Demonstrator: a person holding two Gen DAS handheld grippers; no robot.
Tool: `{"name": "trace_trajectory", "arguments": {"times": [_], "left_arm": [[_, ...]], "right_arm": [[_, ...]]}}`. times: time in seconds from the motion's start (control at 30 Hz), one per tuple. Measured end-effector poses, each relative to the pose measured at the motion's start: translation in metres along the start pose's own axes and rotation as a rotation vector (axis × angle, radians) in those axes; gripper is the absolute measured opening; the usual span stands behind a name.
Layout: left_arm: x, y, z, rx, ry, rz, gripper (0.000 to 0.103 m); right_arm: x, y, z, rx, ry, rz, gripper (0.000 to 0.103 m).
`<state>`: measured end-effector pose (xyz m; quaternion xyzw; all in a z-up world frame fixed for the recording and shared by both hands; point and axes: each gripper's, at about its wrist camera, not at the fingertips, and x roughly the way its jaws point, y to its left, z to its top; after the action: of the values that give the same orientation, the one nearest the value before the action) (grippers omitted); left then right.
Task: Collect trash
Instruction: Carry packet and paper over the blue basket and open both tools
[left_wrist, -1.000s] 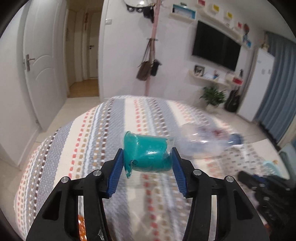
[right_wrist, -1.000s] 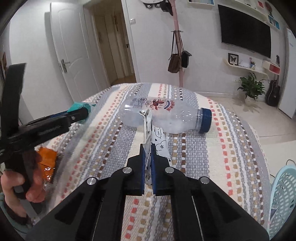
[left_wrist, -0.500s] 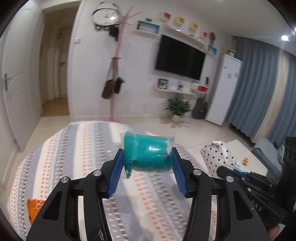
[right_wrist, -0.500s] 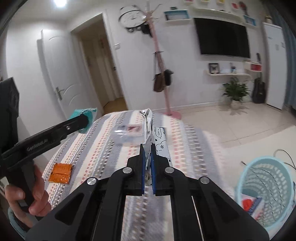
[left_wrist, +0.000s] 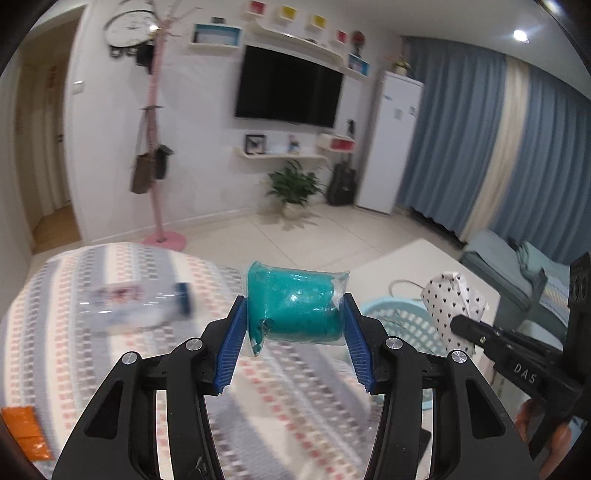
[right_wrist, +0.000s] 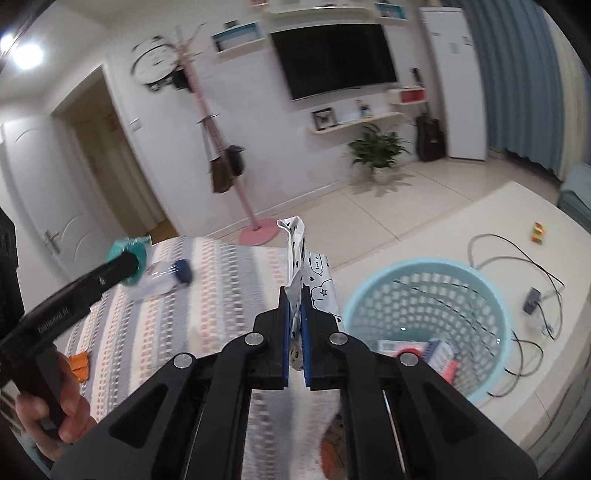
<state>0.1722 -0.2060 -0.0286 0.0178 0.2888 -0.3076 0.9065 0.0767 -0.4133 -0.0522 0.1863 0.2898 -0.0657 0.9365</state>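
Teal and glossy, a plastic-wrapped roll sits crosswise between the blue pads of the left tool, which pinches it at both ends and holds it clear of the striped surface. That surface looks like a cloth-covered bench, with bands of grey, white and small coloured blocks. Ahead and to the left of this tool a clear plastic bottle with a dark blue cap lies on its side on the cloth, blurred. At the lower left edge of the same view lies an orange wrapper.

The right tool is pressed nearly together on a thin white wrapper printed with small black hearts and doodles; the wrapper stands up between the pads and rises above them. Just to the right of and below this tool stands a light blue perforated basket on the floor, with a few red, white and blue packets at its bottom. From the left wrist view the white wrapper shows to the right, over the basket rim. From the right wrist view the left tool shows at far left with the teal roll at its tip, the bottle just beyond it.
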Motion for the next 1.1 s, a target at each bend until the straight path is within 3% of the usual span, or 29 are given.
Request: {"name": "trace_trajectory", "arguments": {"times": [0.3,0.5,0.9,1.1], "left_arm": [[0.059,-0.051,-0.007,0.028,0.109,-0.106,0.049],[0.093,-0.073,-0.018,0.045,0.192,-0.096,0.049],[0.142,-0.122,-0.034,0.094,0.303,-0.152,0.051],[0.151,-0.128,-0.038,0.082,0.324,-0.173,0.063]], "right_arm": [[0.0,-0.066,-0.007,0.108,0.018,-0.072,0.004],[-0.002,-0.097,-0.014,0.174,-0.004,-0.109,0.004],[0.023,-0.158,-0.04,0.271,0.067,-0.19,0.004],[0.034,-0.167,-0.043,0.271,0.093,-0.191,0.008]]}}
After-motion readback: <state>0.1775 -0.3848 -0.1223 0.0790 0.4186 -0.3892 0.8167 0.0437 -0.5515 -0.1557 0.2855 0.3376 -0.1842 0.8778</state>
